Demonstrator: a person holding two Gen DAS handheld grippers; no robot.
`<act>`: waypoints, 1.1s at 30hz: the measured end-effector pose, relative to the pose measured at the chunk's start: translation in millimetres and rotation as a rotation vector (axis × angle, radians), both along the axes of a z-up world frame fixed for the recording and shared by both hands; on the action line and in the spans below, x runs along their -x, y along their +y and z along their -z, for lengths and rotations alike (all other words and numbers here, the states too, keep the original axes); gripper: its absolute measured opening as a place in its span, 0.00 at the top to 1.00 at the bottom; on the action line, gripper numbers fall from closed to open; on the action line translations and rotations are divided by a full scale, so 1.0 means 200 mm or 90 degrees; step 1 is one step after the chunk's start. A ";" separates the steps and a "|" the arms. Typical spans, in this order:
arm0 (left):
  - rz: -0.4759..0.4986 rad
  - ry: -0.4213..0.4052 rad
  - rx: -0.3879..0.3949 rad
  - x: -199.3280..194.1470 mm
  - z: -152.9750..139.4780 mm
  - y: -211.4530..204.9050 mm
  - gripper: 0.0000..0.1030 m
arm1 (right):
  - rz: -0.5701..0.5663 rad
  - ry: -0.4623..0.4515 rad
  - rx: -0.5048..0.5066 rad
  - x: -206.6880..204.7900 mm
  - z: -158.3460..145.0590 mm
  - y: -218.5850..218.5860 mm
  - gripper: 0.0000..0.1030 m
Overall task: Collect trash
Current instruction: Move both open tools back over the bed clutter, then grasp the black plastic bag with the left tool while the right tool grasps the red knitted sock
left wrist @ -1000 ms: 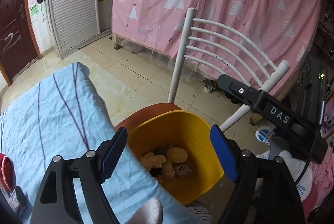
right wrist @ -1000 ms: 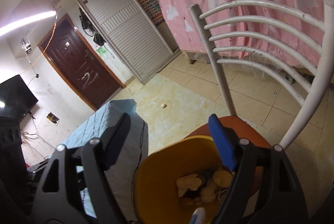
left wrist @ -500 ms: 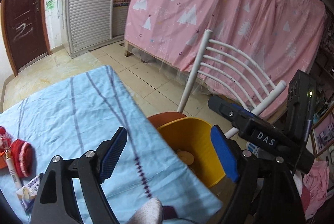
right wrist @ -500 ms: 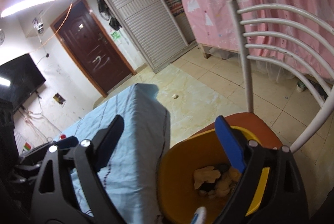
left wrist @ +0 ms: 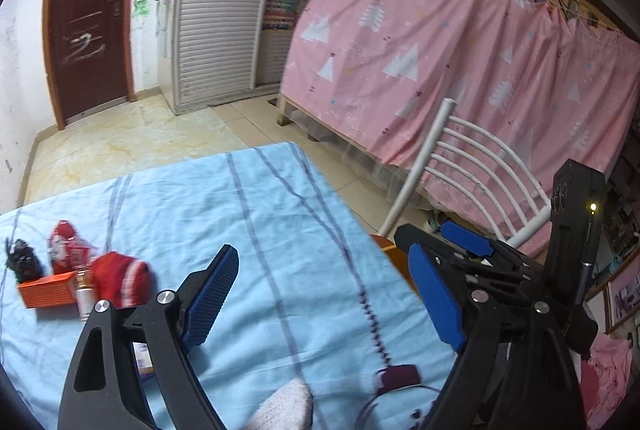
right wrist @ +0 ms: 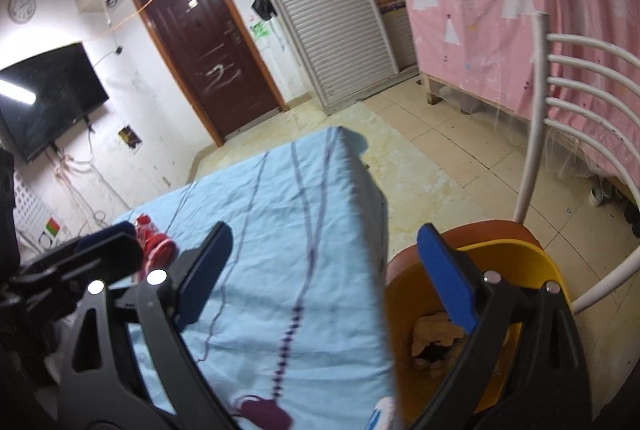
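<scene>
1. Hovering above the light blue striped cloth-covered table, the left black two-finger gripper with blue ribbed pads has its jaws spread wide and opening, with nothing between them.
2. The right black gripper with blue pads is likewise spread and opening, empty, with the table's edge below on one side and the bin on the other.
3. The round yellow plastic trash bin stands on the brown seat of a white metal slat-backed chair, just beside the table's edge.
4. Inside the bin lie crumpled pale beige scraps over something dark; their exact nature is unclear.
5. On the table's far left, seen from the left wrist, sits a small cluster: a red crinkled snack wrapper, a red and white bunched cloth-like item, an orange flat box, a small pale bottle and a small black object.
6. The wrapper is shiny and creased, with white printing, standing behind the orange box.
7. A dark purple tag lies at the cloth's near edge.
8. A pink curtain with white tree shapes hangs behind the chair.
</scene>
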State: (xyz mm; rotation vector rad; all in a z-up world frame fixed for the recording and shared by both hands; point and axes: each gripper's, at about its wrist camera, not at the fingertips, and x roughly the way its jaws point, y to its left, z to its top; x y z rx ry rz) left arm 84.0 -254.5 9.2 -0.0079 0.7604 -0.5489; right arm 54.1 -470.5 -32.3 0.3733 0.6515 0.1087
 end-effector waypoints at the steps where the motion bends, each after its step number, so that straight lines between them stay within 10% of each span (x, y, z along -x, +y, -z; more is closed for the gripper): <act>1: -0.009 0.000 0.001 -0.01 0.00 0.04 0.24 | -0.005 0.001 0.003 -0.01 0.00 0.03 0.12; 33: -0.239 0.023 -0.046 -0.29 0.10 0.98 0.20 | -0.186 0.060 0.097 -0.34 0.04 0.86 0.08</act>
